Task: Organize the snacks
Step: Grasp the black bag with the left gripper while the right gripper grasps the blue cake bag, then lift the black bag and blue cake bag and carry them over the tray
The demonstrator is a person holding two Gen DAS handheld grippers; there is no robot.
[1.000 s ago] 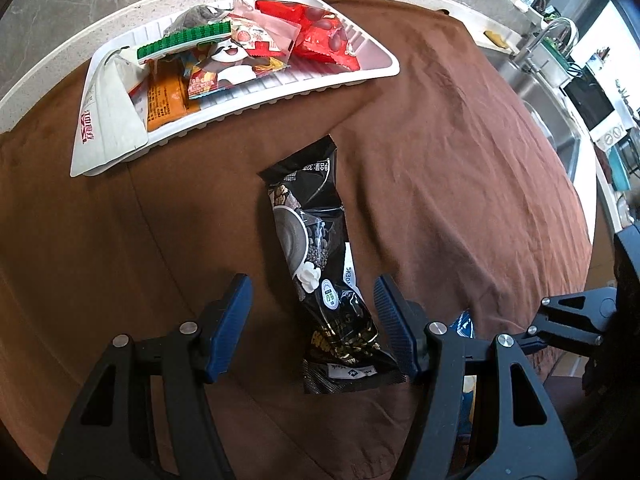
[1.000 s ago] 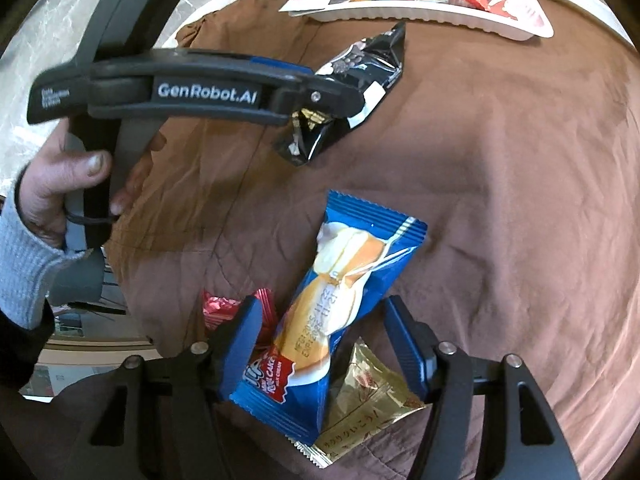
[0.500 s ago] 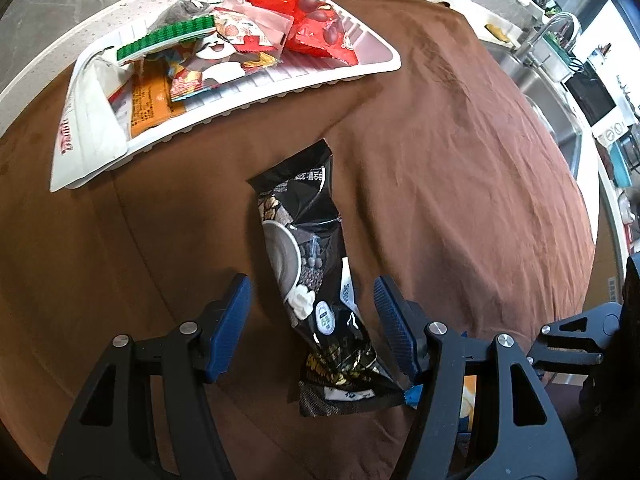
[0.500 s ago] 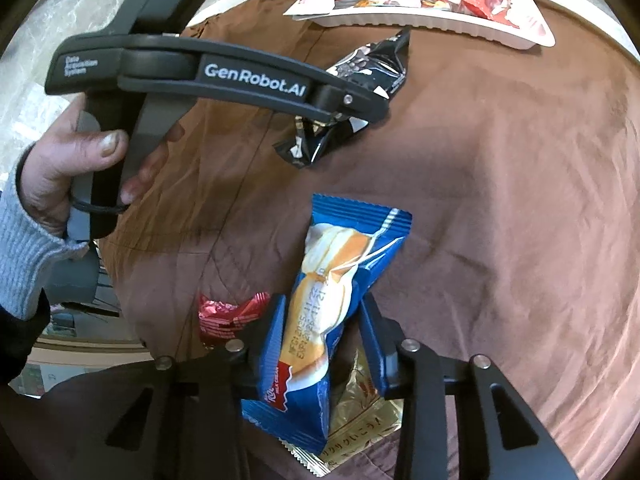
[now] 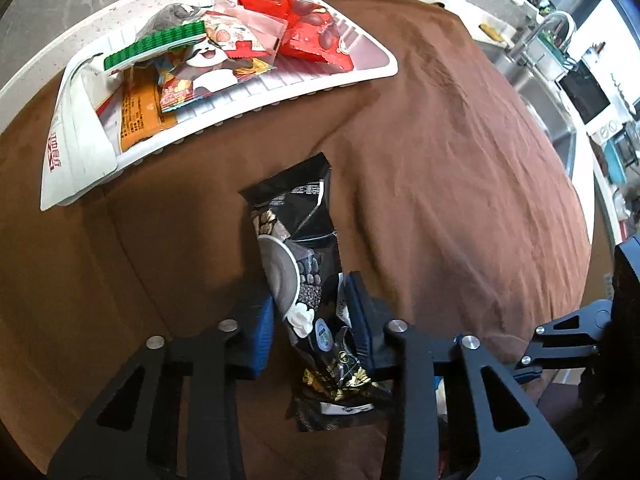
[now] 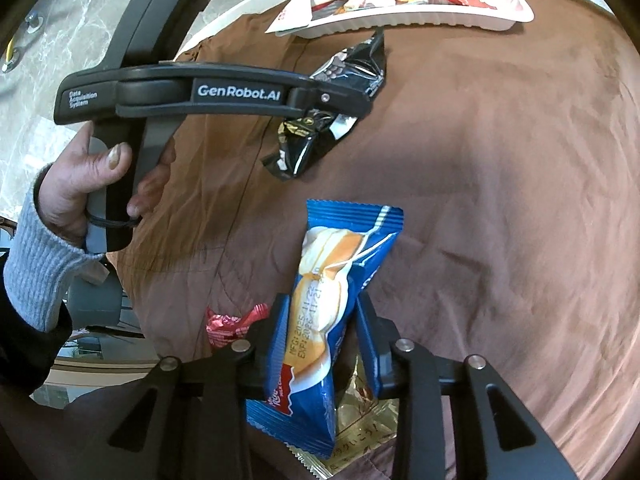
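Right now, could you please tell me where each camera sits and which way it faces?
Left wrist: on the left claw, looking steeply down at the black packet it is closing on.
Right wrist: on the right claw, closing on the blue packet; a hand shows.
Shared: the black packet and white tray.

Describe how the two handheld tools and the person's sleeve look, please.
Both tools, left tool and right tool, are black plastic frames with silver screws and blue ribbed pads. The left tool's side bears white "GenRobot.AI" lettering. The sleeve is grey ribbed knit.

Glossy foil black packet [image 5: 304, 264]; matt brown cloth [image 5: 440, 200]; white plastic tray [image 5: 372, 74].
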